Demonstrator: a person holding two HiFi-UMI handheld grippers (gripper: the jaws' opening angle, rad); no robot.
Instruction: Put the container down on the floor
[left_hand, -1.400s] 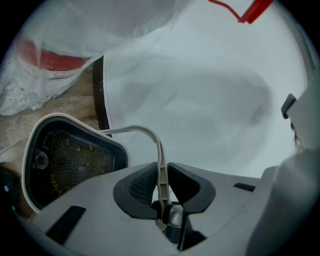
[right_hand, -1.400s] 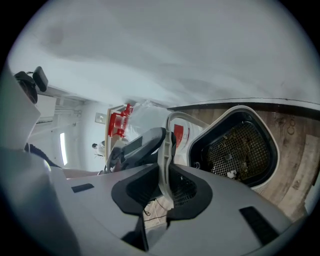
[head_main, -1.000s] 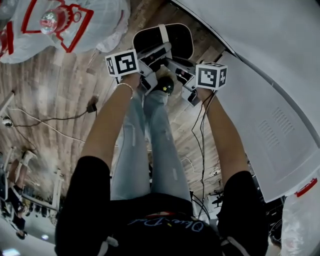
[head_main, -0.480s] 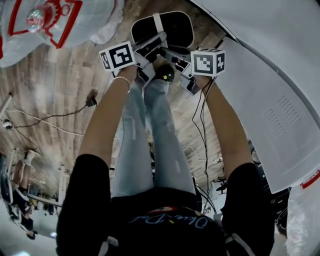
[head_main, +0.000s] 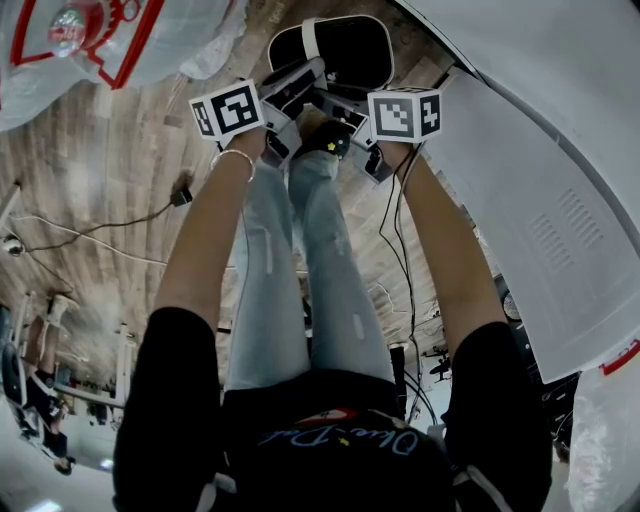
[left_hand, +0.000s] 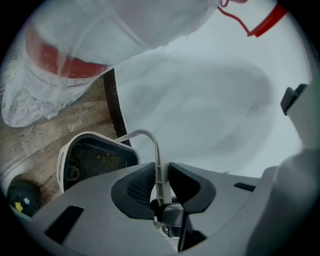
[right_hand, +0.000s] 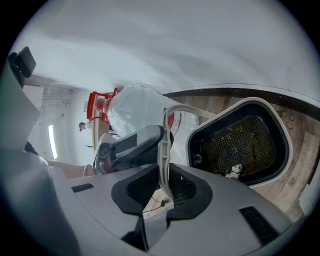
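The container (head_main: 345, 50) is a black mesh-bottomed basket with a white rim and a thin white bail handle (head_main: 312, 38). It is low over the wooden floor, in front of the person's feet. Both grippers hold that handle side by side. In the left gripper view the handle (left_hand: 156, 150) runs between the pads of my left gripper (left_hand: 161, 182); its jaws are opening slightly while they still touch it. My right gripper (right_hand: 162, 187) is shut on the handle (right_hand: 164, 145), with the basket (right_hand: 240, 142) below right. The head view shows the left gripper (head_main: 298, 88) and the right gripper (head_main: 338, 102).
A large white appliance panel (head_main: 520, 150) fills the right side. A clear plastic bag with red print (head_main: 110, 40) lies on the floor at the upper left. Cables (head_main: 100, 240) trail across the wooden planks. The person's legs in jeans (head_main: 300, 260) stand just behind the basket.
Both grippers and the basket have drifted a little toward the picture's top, along with the whole view. Both grips on the handle look unchanged.
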